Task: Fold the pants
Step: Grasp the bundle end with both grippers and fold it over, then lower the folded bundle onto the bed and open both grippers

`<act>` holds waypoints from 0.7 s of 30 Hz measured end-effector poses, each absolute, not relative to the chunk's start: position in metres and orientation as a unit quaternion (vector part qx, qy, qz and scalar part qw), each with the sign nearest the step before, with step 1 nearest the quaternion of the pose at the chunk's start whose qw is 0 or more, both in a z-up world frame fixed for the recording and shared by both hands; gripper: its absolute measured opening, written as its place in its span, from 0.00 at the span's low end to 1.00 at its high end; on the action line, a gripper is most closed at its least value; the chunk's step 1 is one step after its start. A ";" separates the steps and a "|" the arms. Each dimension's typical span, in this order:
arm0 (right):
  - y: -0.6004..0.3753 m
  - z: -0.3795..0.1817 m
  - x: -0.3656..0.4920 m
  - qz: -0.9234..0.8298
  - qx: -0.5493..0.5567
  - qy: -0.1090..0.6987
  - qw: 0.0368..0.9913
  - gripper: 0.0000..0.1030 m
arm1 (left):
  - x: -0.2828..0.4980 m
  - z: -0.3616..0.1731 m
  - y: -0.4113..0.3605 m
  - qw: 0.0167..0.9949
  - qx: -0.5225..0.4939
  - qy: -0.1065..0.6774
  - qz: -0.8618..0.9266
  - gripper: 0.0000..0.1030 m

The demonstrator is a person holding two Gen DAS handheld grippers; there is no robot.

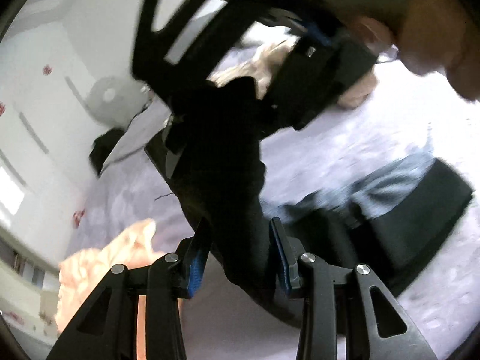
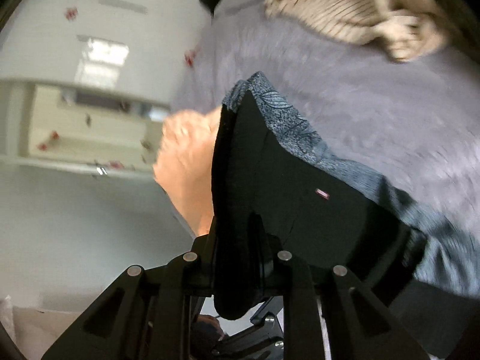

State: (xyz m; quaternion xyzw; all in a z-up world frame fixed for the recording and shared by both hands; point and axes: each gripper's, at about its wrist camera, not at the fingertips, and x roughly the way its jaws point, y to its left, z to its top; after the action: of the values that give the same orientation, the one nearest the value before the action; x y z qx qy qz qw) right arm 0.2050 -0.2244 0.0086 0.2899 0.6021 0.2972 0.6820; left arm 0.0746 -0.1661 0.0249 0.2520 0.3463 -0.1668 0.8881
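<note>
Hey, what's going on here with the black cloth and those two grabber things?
A person is folding black pants over a bed with a lavender cover, using handheld tongs. The left tongs have the dark fabric between their blue-padded fingers, and the right tongs are shut on another part of it. The pants are lifted off the bed. A grey patterned garment, a beige knit and a peach cloth lie nearby.
</note>
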 end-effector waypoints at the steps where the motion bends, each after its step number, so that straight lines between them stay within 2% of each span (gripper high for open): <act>1: -0.245 0.014 0.193 0.291 0.306 0.589 0.689 0.20 | 0.069 0.030 -0.180 0.887 0.255 0.341 -0.181 0.38; 6: -0.337 0.020 0.134 0.248 0.364 0.544 0.714 0.21 | 0.041 0.044 -0.250 0.870 0.274 0.325 -0.250 0.38; 11: -0.414 -0.006 0.074 0.194 0.422 0.521 0.716 0.21 | 0.007 0.030 -0.320 0.838 0.306 0.323 -0.315 0.38; 15: -0.464 -0.054 0.037 0.144 0.457 0.522 0.705 0.22 | -0.016 -0.009 -0.364 0.806 0.348 0.335 -0.343 0.38; 21: -0.493 -0.135 0.010 0.071 0.455 0.568 0.682 0.22 | -0.033 -0.066 -0.397 0.765 0.397 0.364 -0.353 0.38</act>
State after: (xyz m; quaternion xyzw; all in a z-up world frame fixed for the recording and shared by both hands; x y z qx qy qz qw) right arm 0.0097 -0.4930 -0.1350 0.4554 0.5682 0.0708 0.6818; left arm -0.0334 -0.3968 -0.0655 0.3973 0.3643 -0.3527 0.7649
